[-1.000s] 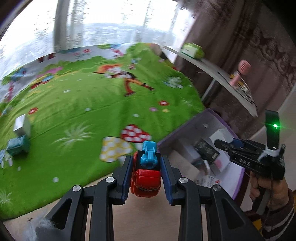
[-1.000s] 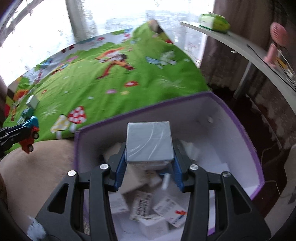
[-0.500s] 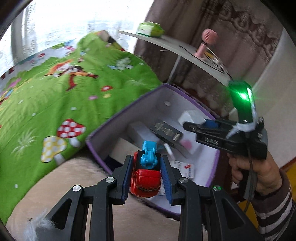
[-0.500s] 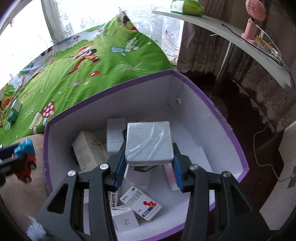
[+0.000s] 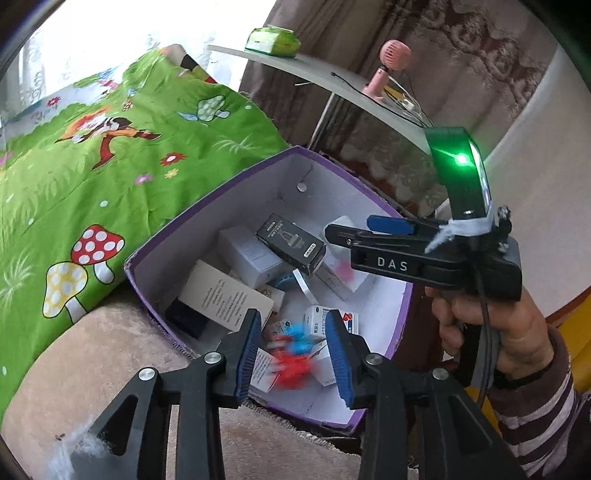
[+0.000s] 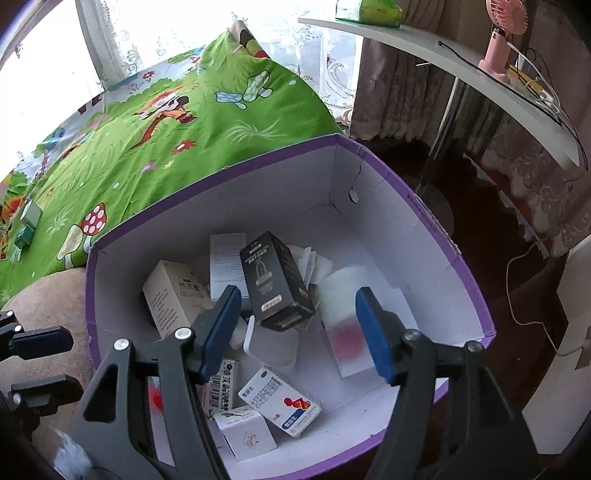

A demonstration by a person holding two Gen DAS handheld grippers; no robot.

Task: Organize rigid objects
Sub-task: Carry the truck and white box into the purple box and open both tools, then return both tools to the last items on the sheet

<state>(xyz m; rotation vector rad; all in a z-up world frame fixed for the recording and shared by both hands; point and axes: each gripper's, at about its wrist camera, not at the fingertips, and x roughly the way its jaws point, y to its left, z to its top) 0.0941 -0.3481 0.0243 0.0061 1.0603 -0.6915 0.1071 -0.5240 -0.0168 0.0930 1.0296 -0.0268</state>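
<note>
We see L gripper (image 5: 291,354) fingers spread, blurred red-blue toy car (image 5: 291,363) between, untouched | R gripper (image 6: 299,328) fingers spread, empty | both over purple box (image 6: 436,221) w/ cartons

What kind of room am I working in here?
Most likely a bedroom or living room at home: a cartoon-print green cover by a bright curtained window, a curved shelf with a pink handheld fan, and heavy curtains.

Storage box (image 6: 424,206) on sofa cushion (image 5: 92,354), right of play mat (image 6: 155,147). Inside: black carton (image 6: 275,280) atop other cartons, medicine box (image 6: 280,400) near front wall, toy car (image 5: 291,354) at near-left corner. Behind box: desk (image 6: 443,55) bearing handheld fan (image 6: 498,33).
</note>
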